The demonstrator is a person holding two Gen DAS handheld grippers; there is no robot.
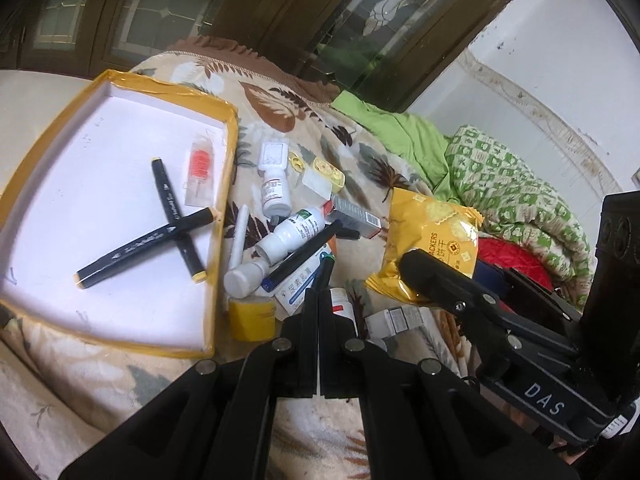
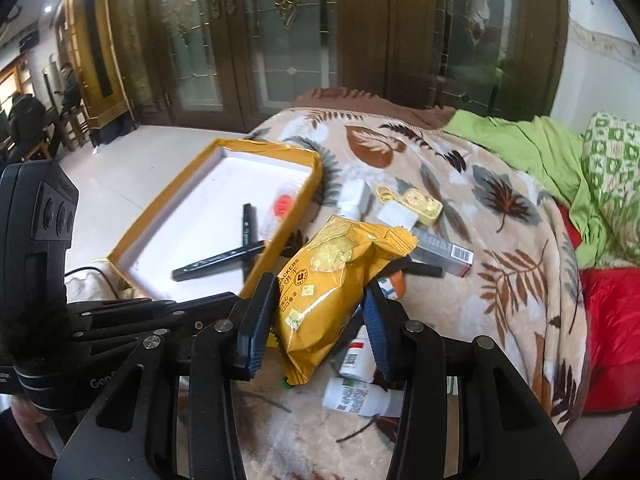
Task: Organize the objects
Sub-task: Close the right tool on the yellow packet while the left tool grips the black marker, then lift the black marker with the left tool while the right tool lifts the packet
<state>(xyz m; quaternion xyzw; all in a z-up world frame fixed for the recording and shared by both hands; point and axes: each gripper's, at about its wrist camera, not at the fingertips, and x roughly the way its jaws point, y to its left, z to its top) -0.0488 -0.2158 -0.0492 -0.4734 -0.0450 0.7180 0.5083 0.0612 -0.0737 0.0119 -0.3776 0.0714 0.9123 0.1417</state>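
Note:
A yellow-rimmed white tray (image 1: 168,88) lies at the left on a leaf-print blanket; it also shows in the right wrist view (image 2: 256,146). In it lie two crossed black markers (image 1: 146,242) and a small clear packet with an orange item (image 1: 199,170). To its right sits a pile of white bottles (image 1: 290,236), markers, small boxes and gold packets. My left gripper (image 1: 319,298) is shut, empty, over the pile's near edge. My right gripper (image 2: 320,300) is shut on a yellow cracker bag (image 2: 332,280), also seen in the left wrist view (image 1: 432,248), held above the pile.
A green sheet (image 2: 532,148), a green-patterned quilt (image 1: 512,196) and a red cloth (image 2: 608,320) lie to the right. Dark glass-paned doors (image 2: 280,32) stand behind. White bottles (image 2: 356,396) lie under the bag. People sit far left (image 2: 24,120).

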